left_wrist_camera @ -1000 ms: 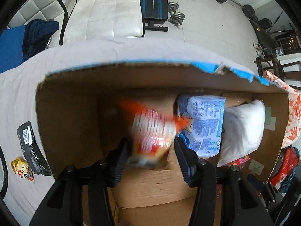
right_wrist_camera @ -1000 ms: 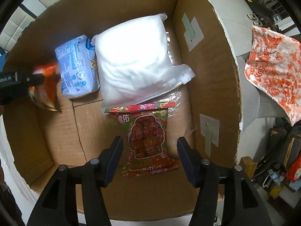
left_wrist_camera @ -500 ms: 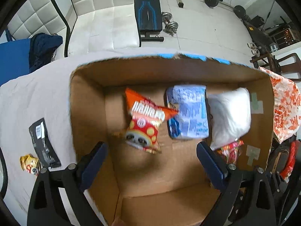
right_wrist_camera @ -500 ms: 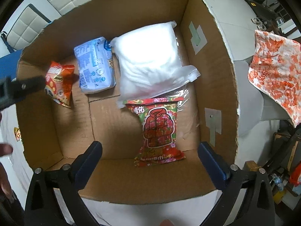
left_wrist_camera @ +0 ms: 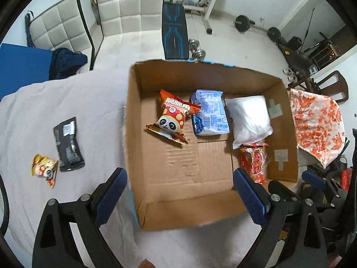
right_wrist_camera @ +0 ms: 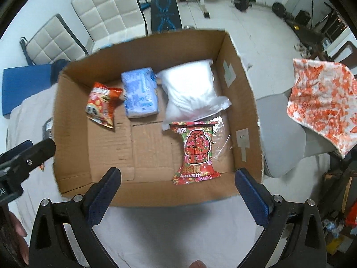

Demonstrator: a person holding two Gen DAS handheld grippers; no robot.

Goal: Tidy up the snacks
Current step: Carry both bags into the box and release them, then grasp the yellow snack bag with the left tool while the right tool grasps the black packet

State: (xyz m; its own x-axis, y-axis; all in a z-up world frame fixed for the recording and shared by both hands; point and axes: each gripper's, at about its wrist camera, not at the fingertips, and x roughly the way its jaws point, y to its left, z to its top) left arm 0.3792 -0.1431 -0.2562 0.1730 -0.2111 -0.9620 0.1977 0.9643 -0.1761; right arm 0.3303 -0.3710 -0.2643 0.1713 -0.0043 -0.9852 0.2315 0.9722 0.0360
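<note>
Both claws, left claw (left_wrist_camera: 178, 192) and right claw (right_wrist_camera: 178, 192), hang wide and empty; 4 snacks sit in the box (left_wrist_camera: 156, 214); next up, probably the black packet (left_wrist_camera: 68, 144) on the left.

Both grippers are showing black triangular-cutout frames with silver screws, and their fingers (left_wrist_camera: 112, 188) (right_wrist_camera: 251, 198) are wearing dark blue pads.

Cardboard box (right_wrist_camera: 243, 102) holding four snack packs, right gripper (right_wrist_camera: 178, 179) jaws spread

Four packets in one cardboard box (left_wrist_camera: 133, 134); two more, black packet (left_wrist_camera: 68, 144) and yellow packet (left_wrist_camera: 44, 166), outside.
</note>
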